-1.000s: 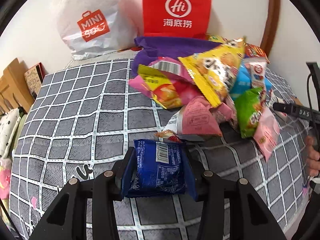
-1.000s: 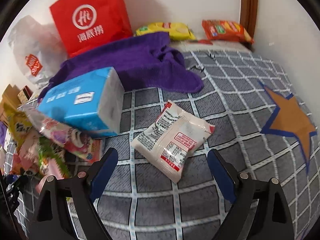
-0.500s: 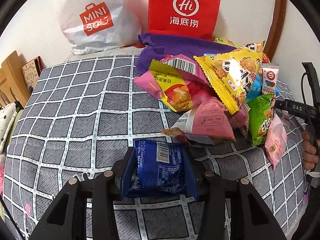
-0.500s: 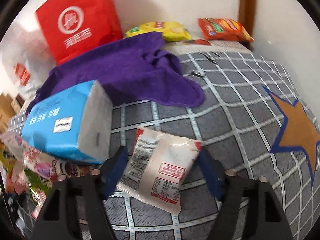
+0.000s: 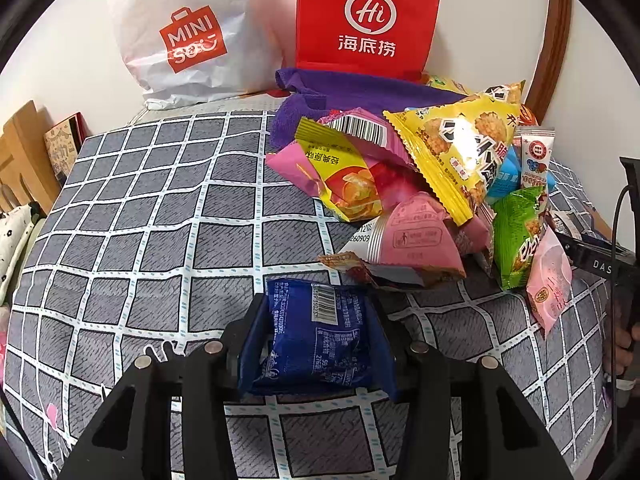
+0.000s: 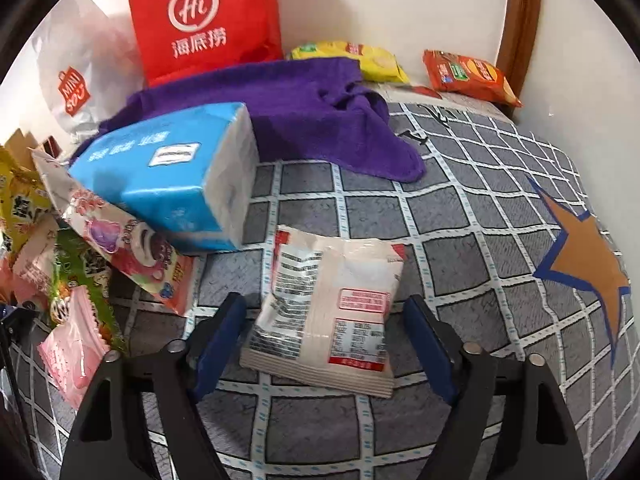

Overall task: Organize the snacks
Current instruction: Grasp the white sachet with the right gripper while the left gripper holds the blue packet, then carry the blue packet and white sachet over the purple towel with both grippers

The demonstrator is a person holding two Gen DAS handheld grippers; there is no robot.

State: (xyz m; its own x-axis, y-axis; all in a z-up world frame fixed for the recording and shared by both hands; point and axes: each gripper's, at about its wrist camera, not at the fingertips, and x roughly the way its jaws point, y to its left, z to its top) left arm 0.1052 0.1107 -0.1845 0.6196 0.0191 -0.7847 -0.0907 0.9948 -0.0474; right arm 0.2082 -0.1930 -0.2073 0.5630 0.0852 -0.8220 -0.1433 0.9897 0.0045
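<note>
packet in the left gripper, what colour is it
Dark blue with white print and a barcode: the packet in the left gripper shows best in the left wrist view.

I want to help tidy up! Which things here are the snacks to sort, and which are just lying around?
For the job: blue packet, clamped in the left gripper; white packet, loose inside the right gripper, whose jaws have just been opening; snack pile; yellow packet; orange packet.
Just lying about: purple towel; red bag; white bag; blue tissue pack.
</note>
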